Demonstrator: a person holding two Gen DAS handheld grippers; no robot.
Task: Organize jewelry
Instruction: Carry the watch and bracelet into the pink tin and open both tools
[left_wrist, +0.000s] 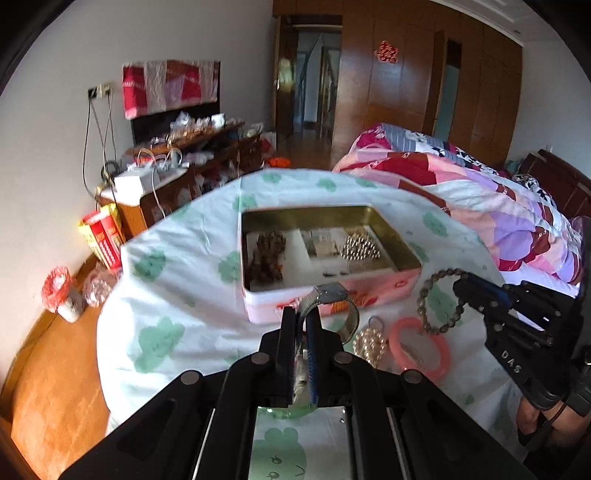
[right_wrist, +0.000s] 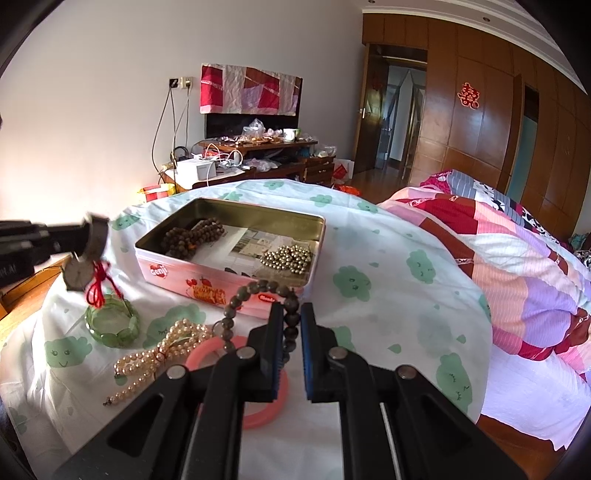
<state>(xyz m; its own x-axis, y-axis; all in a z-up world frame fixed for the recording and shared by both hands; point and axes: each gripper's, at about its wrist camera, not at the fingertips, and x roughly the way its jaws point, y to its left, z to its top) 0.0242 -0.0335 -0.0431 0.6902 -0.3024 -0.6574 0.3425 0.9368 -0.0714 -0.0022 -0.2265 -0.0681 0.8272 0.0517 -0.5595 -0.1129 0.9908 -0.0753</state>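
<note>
The left gripper (left_wrist: 302, 325) is clamped on the mesh band of a silver wristwatch (right_wrist: 79, 271), held in the air just short of the near wall of the open pink rectangular tin (left_wrist: 325, 299). From the right wrist view, a red knotted cord hangs near the watch; whether it is tied to the watch or the bangle below is unclear. The right gripper (right_wrist: 291, 325) is pinched on a grey-brown beaded bracelet (right_wrist: 255, 295), lifted just in front of the same tin.

Already in the tin: a dark brown wooden bead string (right_wrist: 192, 236) on the far left and a heap of small gold beads (right_wrist: 290, 256) on the far right, over printed paper.

Left on the cloud-print sheet, by my reading: a green jade-like bangle (right_wrist: 110, 325) under the left gripper, a pearl strand (right_wrist: 162, 354), and a pink plastic ring (right_wrist: 266, 413) beneath the right gripper. So roughly half is sorted.

Readable writing: "Genji" on the tin's front (right_wrist: 159, 271), "DAS" on the right gripper's body (left_wrist: 511, 360), and a red double-happiness cutout (right_wrist: 468, 95) on the wardrobe.
</note>
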